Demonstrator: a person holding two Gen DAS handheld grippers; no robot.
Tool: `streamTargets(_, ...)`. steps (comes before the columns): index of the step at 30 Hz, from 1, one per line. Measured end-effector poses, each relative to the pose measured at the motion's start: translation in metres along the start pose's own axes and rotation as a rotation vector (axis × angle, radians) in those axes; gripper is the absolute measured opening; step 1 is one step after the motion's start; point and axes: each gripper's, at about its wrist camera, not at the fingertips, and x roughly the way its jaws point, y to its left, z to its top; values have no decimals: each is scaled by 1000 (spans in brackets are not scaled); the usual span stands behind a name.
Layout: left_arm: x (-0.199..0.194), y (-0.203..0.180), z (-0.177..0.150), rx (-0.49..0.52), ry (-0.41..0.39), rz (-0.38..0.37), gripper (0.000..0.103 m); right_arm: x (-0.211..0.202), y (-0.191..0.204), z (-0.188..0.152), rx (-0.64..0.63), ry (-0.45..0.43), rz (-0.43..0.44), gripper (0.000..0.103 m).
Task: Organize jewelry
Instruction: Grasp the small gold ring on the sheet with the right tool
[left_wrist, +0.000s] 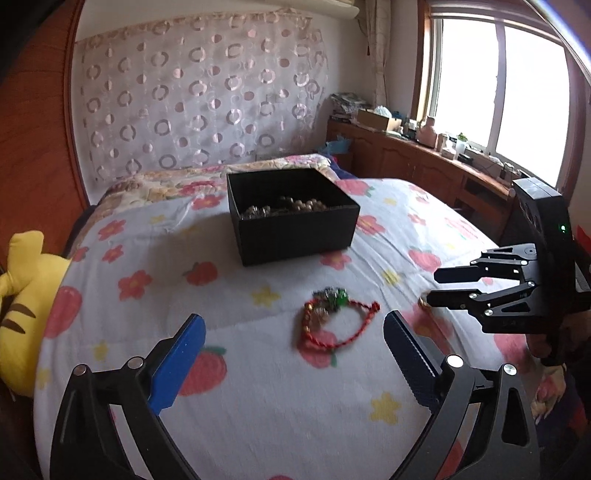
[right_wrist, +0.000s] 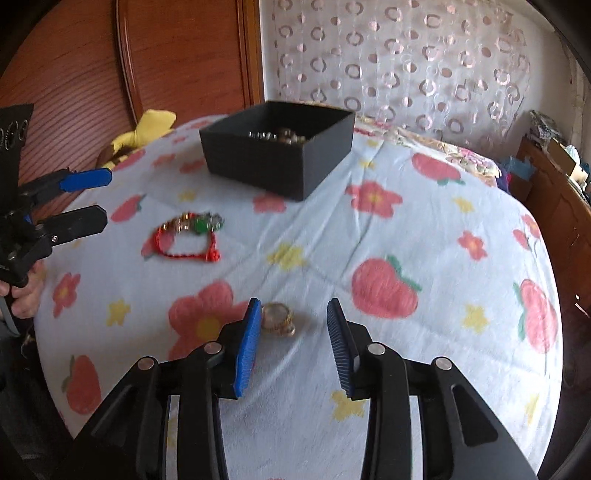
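Note:
A black open box (left_wrist: 291, 218) holding beaded jewelry sits on the flowered bedspread; it also shows in the right wrist view (right_wrist: 277, 151). A red cord bracelet with green and metal charms (left_wrist: 332, 317) lies in front of my open, empty left gripper (left_wrist: 293, 328), and shows in the right wrist view (right_wrist: 188, 236). A gold ring-like piece (right_wrist: 277, 319) lies just ahead of my open, empty right gripper (right_wrist: 293, 314), next to its left finger. The right gripper (left_wrist: 439, 286) shows at the right of the left wrist view, the left gripper (right_wrist: 105, 197) at the left of the right wrist view.
A yellow plush toy (left_wrist: 22, 295) lies at the bed's left edge by the wooden headboard (right_wrist: 147, 66). A wooden cabinet (left_wrist: 424, 162) with clutter runs under the window at the right. A patterned curtain (left_wrist: 199, 92) hangs behind the bed.

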Motion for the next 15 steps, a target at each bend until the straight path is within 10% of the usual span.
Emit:
streamTargets(7, 8, -4, -12, 11, 53, -9, 94, 1, 10, 0, -38, 20, -20, 39)
streamTargets(15, 12, -2, -14, 5, 75, -12, 94, -9, 25, -5, -71, -7, -11, 12)
